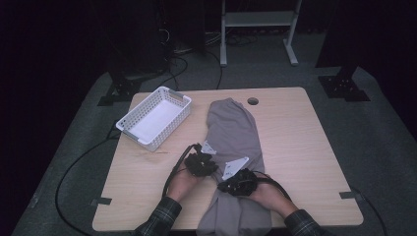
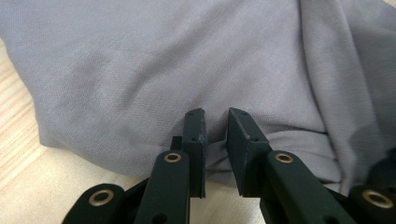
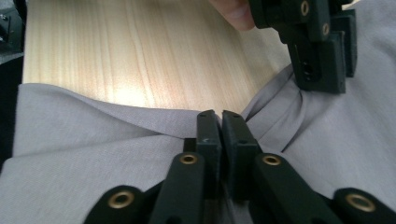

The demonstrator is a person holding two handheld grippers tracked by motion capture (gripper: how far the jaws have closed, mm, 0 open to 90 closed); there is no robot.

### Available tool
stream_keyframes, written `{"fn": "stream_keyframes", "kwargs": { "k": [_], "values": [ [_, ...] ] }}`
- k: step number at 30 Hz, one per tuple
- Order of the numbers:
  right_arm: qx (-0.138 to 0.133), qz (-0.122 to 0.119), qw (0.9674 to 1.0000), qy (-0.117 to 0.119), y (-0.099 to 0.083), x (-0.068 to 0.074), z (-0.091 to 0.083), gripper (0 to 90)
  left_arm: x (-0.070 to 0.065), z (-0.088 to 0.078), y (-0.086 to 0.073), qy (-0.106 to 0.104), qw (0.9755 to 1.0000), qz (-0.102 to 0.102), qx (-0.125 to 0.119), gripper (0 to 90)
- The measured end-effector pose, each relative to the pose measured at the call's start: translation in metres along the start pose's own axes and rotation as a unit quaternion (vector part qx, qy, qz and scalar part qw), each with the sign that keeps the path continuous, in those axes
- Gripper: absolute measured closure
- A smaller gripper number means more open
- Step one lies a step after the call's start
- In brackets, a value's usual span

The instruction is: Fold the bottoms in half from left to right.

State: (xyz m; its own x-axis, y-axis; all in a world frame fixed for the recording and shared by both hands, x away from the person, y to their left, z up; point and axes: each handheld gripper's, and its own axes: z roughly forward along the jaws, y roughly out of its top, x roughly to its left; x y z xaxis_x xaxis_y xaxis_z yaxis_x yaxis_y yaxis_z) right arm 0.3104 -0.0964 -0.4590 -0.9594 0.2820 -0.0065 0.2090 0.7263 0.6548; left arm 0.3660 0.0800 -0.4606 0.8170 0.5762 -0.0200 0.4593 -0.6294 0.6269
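Folding looks under way on the long grey knit garment (image 1: 232, 142) lying lengthwise on the pale wooden table (image 1: 305, 147): left gripper (image 2: 215, 122) pinches its edge, right gripper (image 3: 220, 122) clamps a fold, so both should next carry cloth across together.

A light wooden bench (image 1: 305, 147) carries two things — a grey garment (image 1: 233, 132) down its middle, draping over the near edge, and a white slatted basket (image 1: 154, 117) just left of the garment.
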Motion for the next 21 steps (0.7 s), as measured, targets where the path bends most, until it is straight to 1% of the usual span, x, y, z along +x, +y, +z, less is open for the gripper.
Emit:
{"fn": "stream_keyframes", "kwargs": {
  "k": [2,4,5,6,7,9,10,11,13,14,17,18,20,21],
  "values": [
    [0.003,0.005,1.0,0.001,-0.001,0.0,-0.003,86.6,0.001,0.0,0.0,-0.001,1.0,0.0,0.001,76.6],
    [-0.007,0.008,0.9999,0.013,-0.003,0.0,-0.01,86.4,0.002,0.0,-0.001,0.003,1.0,0.002,-0.002,76.6],
    [-0.011,0.007,0.9998,0.013,-0.005,0.0,-0.015,86.2,0.002,0.0,-0.001,0.005,1.0,0.0,-0.004,76.6],
    [-0.016,0.013,0.9997,0.014,-0.007,0.0,-0.02,85.9,0.003,-0.001,-0.001,0.005,1.0,0.002,0.0,76.6],
    [-0.022,0.014,0.9995,0.018,-0.009,0.0,-0.026,85.9,0.004,-0.001,-0.001,0.007,1.0,0.001,-0.001,76.6],
    [-0.025,0.021,0.9993,0.015,-0.015,0.001,-0.038,86.3,0.005,-0.002,-0.002,0.011,0.9999,0.0,0.001,76.9],
    [-0.029,0.026,0.9991,0.017,-0.019,0.002,-0.044,86.5,0.006,-0.002,-0.002,0.012,0.9999,-0.002,0.0,76.9],
    [-0.032,0.035,0.9987,0.019,-0.023,0.003,-0.049,86.6,0.007,-0.003,-0.003,0.015,0.9999,-0.001,0.001,76.9],
    [-0.034,0.045,0.9982,0.02,-0.033,0.007,-0.059,86.8,0.01,-0.003,-0.004,0.016,0.9999,-0.005,-0.001,77.1],
    [-0.032,0.046,0.9983,0.018,-0.039,0.01,-0.064,87.0,0.011,-0.003,-0.004,0.015,0.9998,-0.01,-0.005,77.0],
    [-0.03,0.052,0.9981,0.008,-0.055,0.015,-0.074,87.1,0.013,-0.003,-0.005,0.009,0.9998,-0.015,-0.007,77.0],
    [-0.025,0.055,0.9982,0.005,-0.061,0.016,-0.076,87.2,0.014,-0.003,-0.005,0.008,0.9998,-0.015,-0.007,76.9],
    [-0.004,0.066,0.9978,-0.008,-0.071,0.016,-0.077,87.2,0.015,-0.004,-0.005,0.009,0.9998,-0.015,-0.007,76.9],
    [0.007,0.072,0.9973,-0.01,-0.076,0.014,-0.076,87.4,0.015,-0.004,-0.005,0.012,0.9998,-0.013,-0.006,76.9]
  ]
}}
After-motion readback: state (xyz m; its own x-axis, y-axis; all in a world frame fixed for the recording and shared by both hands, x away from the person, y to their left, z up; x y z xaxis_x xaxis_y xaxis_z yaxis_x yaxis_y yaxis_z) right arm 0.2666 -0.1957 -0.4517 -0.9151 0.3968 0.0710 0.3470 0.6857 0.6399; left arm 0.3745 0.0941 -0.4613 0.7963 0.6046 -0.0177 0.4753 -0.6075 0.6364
